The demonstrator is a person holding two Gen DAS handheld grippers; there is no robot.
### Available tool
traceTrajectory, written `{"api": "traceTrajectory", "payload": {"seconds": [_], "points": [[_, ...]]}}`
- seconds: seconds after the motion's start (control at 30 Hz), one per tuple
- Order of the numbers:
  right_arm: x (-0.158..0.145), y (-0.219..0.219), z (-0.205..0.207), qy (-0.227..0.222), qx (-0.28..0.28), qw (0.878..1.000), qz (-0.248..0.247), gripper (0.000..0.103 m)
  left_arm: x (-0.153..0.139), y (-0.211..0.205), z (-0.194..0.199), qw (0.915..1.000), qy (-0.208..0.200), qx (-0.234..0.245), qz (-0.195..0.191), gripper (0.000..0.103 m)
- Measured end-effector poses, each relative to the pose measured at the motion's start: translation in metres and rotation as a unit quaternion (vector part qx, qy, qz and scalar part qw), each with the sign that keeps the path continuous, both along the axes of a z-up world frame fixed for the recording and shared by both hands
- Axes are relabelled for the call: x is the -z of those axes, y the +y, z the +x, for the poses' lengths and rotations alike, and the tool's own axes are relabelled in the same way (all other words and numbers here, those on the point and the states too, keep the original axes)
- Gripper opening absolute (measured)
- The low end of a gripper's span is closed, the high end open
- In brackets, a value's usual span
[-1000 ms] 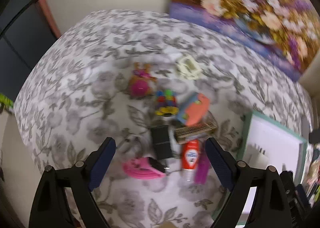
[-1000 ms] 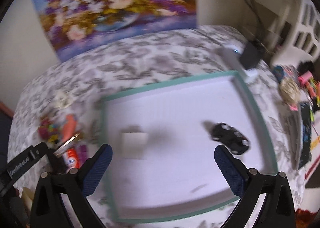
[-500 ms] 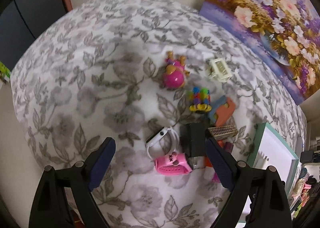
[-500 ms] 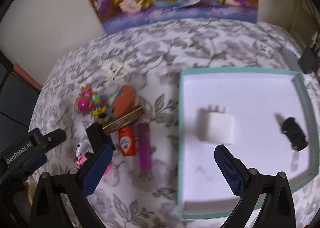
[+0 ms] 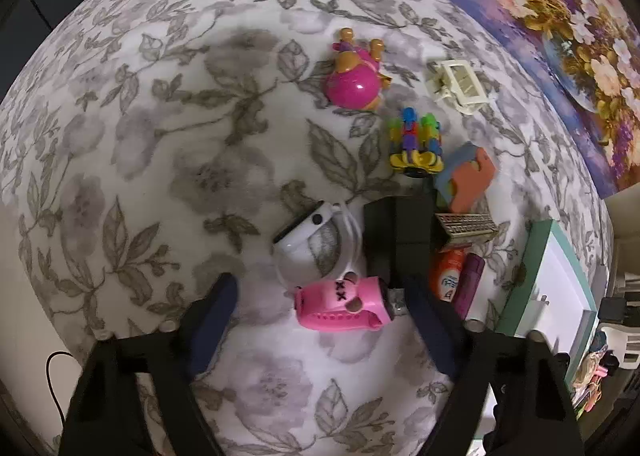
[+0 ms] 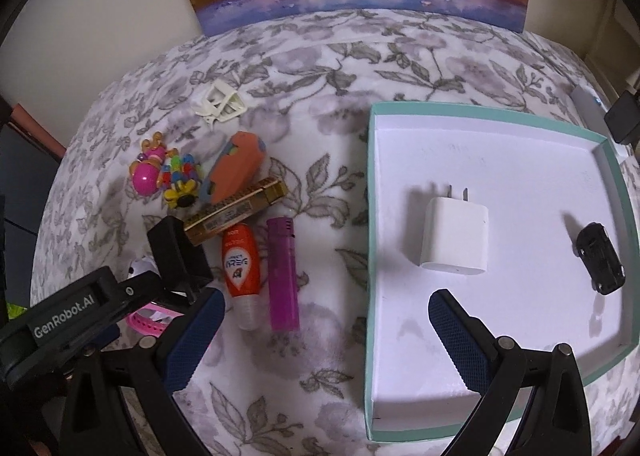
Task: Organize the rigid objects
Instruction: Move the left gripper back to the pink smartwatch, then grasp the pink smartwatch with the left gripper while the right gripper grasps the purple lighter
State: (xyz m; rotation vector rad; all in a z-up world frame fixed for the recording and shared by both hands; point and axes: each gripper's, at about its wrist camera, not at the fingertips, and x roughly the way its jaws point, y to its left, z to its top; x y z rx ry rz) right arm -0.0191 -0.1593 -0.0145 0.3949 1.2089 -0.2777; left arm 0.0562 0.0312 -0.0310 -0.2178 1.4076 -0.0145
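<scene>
My left claw (image 5: 320, 310): pointed steeply down over the flowered cloth (image 5: 160, 135), jaws closing, pads not yet touching anything. Betw. them lies the pink watch (image 5: 340, 306); the right pad sits just beside its dark end. Just ahead: white watch (image 5: 316, 240) and black block (image 5: 400, 232). Further ahead: pink toy (image 5: 354, 81), bead toy (image 5: 416, 141), cream clip (image 5: 458, 85).

My right claw (image 6: 322, 330): jaws wide apart, empty, straddling the left wall of the teal-edged tray (image 6: 370, 215). Ahead-left: purple lighter (image 6: 282, 276), orange bottle (image 6: 240, 268). Ahead-right, in tray: white charger (image 6: 456, 238), black toy car (image 6: 600, 260), well apart.
</scene>
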Motion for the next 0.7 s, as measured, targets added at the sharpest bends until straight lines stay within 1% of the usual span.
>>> {"api": "traceTrajectory", "payload": {"seconds": [0.03,0.13,0.2,0.3,0.5,0.7], "points": [[0.001,-0.001,0.001,0.001,0.0,1.0,0.0,0.103,0.001,-0.001,0.0,1.0,0.001,0.002,-0.001,0.065],[0.001,-0.003,0.001,0.001,0.003,1.0,0.001,0.103,0.0,-0.004,-0.001,1.0,-0.001,0.006,-0.005,0.062],[0.001,-0.003,0.001,0.001,0.004,1.0,0.001,0.103,-0.001,-0.005,-0.002,0.9999,-0.004,0.007,-0.011,0.052],[0.002,-0.003,0.001,0.002,0.004,1.0,0.001,0.103,-0.003,-0.011,-0.003,0.9998,-0.007,0.014,-0.008,0.051],[0.003,-0.003,0.002,0.0,0.005,1.0,0.002,0.103,-0.008,0.001,0.0,0.9997,-0.011,0.006,-0.019,0.051],[0.003,0.004,0.006,-0.018,-0.011,1.0,0.009,0.102,-0.02,0.011,-0.002,0.9993,-0.027,-0.007,-0.026,0.051]]}}
